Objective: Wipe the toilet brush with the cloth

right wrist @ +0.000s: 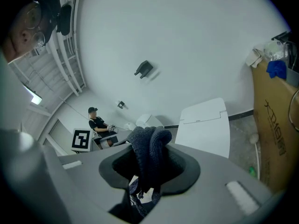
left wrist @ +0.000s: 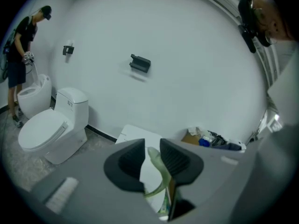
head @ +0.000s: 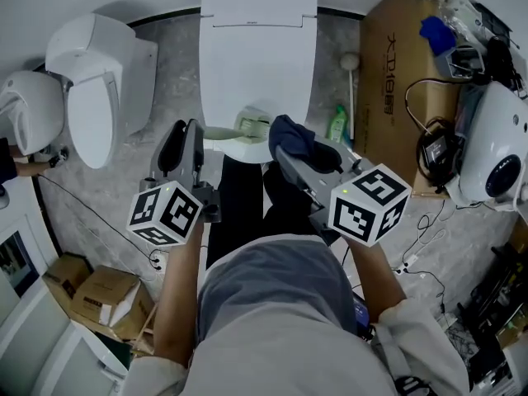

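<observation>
The toilet brush (head: 247, 127) is pale green, and its handle runs left into my left gripper (head: 189, 136), which is shut on it. The brush head hangs over the front of the closed white toilet (head: 257, 48). In the left gripper view the curved green brush handle (left wrist: 159, 164) sits clamped between the dark pads of the left gripper (left wrist: 152, 155). My right gripper (head: 299, 157) is shut on a dark blue cloth (head: 290, 136), bunched just right of the brush head. In the right gripper view the cloth (right wrist: 148, 155) fills the right gripper (right wrist: 148, 162) and droops below it.
A second white toilet (head: 101, 81) stands at the left, with another fixture (head: 29, 110) beyond it. A green bottle (head: 337, 124) and a white plunger (head: 351, 66) stand right of the toilet. A cardboard sheet (head: 404, 81), cables and gear fill the right; boxes (head: 99, 294) lie at lower left.
</observation>
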The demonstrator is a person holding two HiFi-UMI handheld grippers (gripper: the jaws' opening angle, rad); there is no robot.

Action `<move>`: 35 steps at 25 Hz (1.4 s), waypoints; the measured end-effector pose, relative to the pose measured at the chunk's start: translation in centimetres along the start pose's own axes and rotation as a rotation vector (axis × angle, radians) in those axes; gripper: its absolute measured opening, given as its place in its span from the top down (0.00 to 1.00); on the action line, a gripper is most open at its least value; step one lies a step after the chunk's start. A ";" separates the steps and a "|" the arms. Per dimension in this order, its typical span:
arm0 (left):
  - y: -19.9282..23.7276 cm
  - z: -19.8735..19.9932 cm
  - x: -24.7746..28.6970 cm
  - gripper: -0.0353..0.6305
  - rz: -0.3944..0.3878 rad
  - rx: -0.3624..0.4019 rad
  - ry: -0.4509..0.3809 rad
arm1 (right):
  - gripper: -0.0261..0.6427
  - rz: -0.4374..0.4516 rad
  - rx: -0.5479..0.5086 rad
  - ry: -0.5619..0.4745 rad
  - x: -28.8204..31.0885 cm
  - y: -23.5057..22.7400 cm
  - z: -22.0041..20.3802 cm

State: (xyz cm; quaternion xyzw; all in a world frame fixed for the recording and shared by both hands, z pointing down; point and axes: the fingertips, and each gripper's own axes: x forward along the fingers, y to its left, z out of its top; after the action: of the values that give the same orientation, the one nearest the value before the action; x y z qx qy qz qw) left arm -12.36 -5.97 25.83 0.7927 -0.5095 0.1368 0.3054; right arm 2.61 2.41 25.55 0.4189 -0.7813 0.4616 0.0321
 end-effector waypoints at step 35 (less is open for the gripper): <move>0.9 -0.7 -0.7 0.95 -0.042 0.044 -0.143 | 0.79 0.030 0.110 0.218 14.1 -5.6 -3.9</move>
State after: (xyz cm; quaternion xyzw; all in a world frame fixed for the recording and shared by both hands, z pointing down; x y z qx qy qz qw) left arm -13.37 -5.27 26.33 0.8174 -0.5102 0.0846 0.2538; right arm -4.04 -4.71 37.82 0.3557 -0.7529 0.5469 0.0871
